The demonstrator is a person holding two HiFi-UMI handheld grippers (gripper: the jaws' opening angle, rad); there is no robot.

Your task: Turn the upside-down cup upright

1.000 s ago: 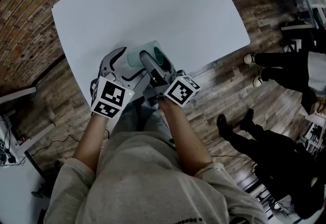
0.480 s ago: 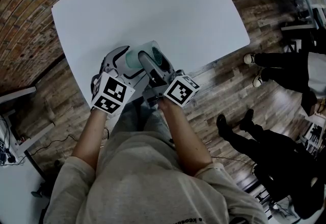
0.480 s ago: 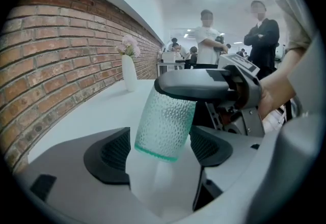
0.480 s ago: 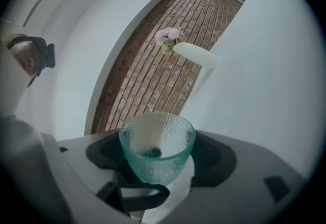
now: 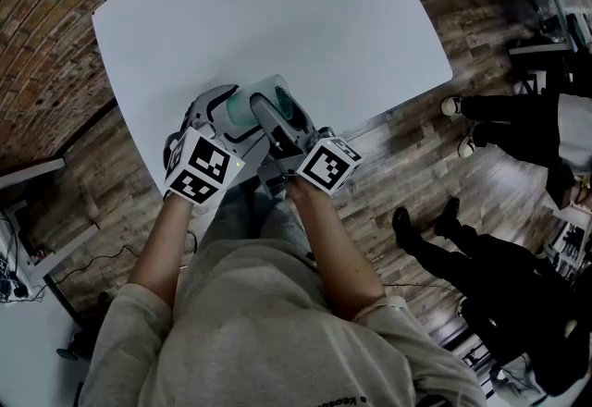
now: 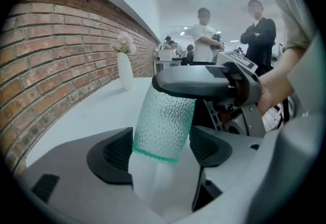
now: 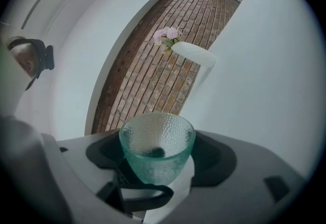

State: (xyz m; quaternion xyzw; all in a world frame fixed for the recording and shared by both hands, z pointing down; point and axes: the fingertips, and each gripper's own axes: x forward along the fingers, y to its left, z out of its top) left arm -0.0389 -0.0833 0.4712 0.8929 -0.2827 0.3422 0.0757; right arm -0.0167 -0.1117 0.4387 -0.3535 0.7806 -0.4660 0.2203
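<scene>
Left gripper (image 6: 159,150) and right gripper (image 7: 159,159) grip the cup (image 5: 242,107)

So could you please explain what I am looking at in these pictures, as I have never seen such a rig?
There is no robot here. A person holds a two-jaw gripper in each hand. One picture comes from a camera on their head, looking down. The other two come from cameras riding on the grippers. On the white table stands a white vase with pink flowers. The teal dimpled glass cup lies sideways between the grippers. The right gripper grips its mouth end, and the left gripper appears to grip its base end. The patterned cubes belong to the grippers.
</scene>
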